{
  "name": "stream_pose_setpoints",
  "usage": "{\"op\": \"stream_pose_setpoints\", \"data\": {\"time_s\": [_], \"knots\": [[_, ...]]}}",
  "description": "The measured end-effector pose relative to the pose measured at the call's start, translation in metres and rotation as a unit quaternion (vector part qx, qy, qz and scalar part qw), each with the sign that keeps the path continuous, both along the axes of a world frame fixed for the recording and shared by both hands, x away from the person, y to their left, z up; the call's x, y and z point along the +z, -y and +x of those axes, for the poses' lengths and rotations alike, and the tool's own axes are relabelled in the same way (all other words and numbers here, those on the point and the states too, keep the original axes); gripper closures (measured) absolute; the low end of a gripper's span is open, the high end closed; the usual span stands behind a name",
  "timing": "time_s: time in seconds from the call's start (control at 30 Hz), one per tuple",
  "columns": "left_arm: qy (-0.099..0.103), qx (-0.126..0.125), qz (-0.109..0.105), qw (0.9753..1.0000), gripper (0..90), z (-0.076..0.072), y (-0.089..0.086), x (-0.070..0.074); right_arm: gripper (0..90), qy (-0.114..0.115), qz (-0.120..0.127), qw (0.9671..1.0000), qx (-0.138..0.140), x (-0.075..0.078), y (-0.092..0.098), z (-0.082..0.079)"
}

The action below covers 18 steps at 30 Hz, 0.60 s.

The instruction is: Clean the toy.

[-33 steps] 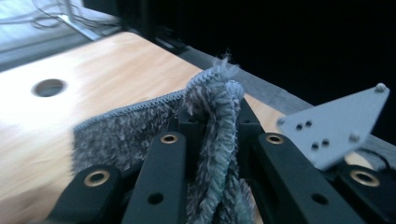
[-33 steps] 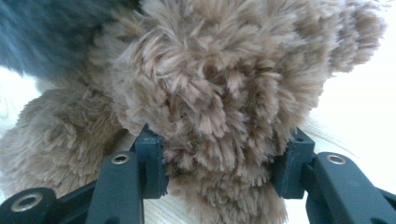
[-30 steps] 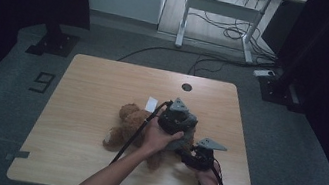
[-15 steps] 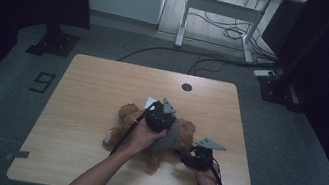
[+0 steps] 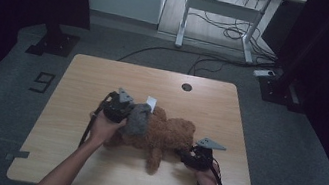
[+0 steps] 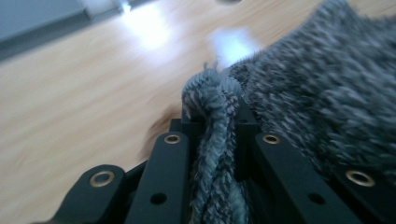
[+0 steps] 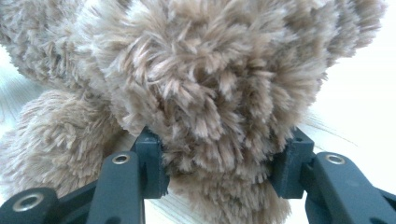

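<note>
On the pale wood-grain tabletop [image 5: 83, 79], toward nine o'clock of its middle, the left tool [image 5: 119, 108] sits with its black jaws pressed together on a bunched edge of grey knitted cloth [image 5: 136, 119]; in the left gripper view the fuzzy, ribbed knit [image 6: 212, 154] is pinched tight between the jaws. The cloth drapes over a shaggy tan teddy bear [image 5: 165, 133] lying at the tabletop's centre, with a small white tag [image 5: 150, 102] at twelve o'clock of it. At four o'clock of the bear, the right tool [image 5: 192, 158] has its jaws spread around a rounded, plush part of the bear [image 7: 219, 93], touching the fur on both sides.
</note>
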<state>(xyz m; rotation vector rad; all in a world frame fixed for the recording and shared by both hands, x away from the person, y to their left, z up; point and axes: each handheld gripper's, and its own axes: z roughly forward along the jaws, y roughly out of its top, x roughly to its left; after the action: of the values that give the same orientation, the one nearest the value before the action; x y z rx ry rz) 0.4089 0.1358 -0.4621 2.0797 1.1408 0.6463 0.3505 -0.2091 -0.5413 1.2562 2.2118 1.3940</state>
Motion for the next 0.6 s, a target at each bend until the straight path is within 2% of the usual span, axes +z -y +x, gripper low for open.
{"op": "stream_pose_setpoints", "data": {"time_s": [0.1,0.2,0.23,0.27,0.33,0.4,0.5,0.6], "knots": [[-0.037,0.028,0.001,0.9989,80.5,0.003,-0.028,-0.027,48.5,-0.003,0.005,1.0000,-0.001,0.000,0.001,0.000],[-0.076,0.050,0.001,0.9958,80.4,0.005,-0.049,-0.056,48.5,-0.003,0.005,1.0000,-0.001,0.000,0.001,0.001],[-0.088,0.054,-0.005,0.9946,80.4,0.005,-0.054,-0.064,48.5,-0.003,0.006,1.0000,-0.001,-0.001,0.001,0.001],[-0.090,0.056,-0.028,0.9940,80.2,0.004,-0.059,-0.071,48.5,-0.004,0.007,1.0000,-0.001,-0.001,0.001,0.001],[-0.097,0.054,-0.057,0.9921,80.2,0.004,-0.062,-0.070,48.6,-0.004,0.007,1.0000,-0.003,-0.001,0.001,0.001],[-0.096,0.039,-0.061,0.9927,80.1,0.005,-0.057,-0.065,49.1,-0.002,0.007,1.0000,-0.004,-0.001,0.000,0.002],[-0.088,0.017,-0.080,0.9927,80.0,0.007,-0.041,-0.051,50.4,0.003,0.002,0.9999,-0.010,-0.001,-0.004,0.003],[-0.080,0.005,-0.076,0.9939,80.1,0.010,-0.022,-0.041,51.0,0.008,-0.006,0.9998,-0.019,-0.001,-0.008,0.008]]}}
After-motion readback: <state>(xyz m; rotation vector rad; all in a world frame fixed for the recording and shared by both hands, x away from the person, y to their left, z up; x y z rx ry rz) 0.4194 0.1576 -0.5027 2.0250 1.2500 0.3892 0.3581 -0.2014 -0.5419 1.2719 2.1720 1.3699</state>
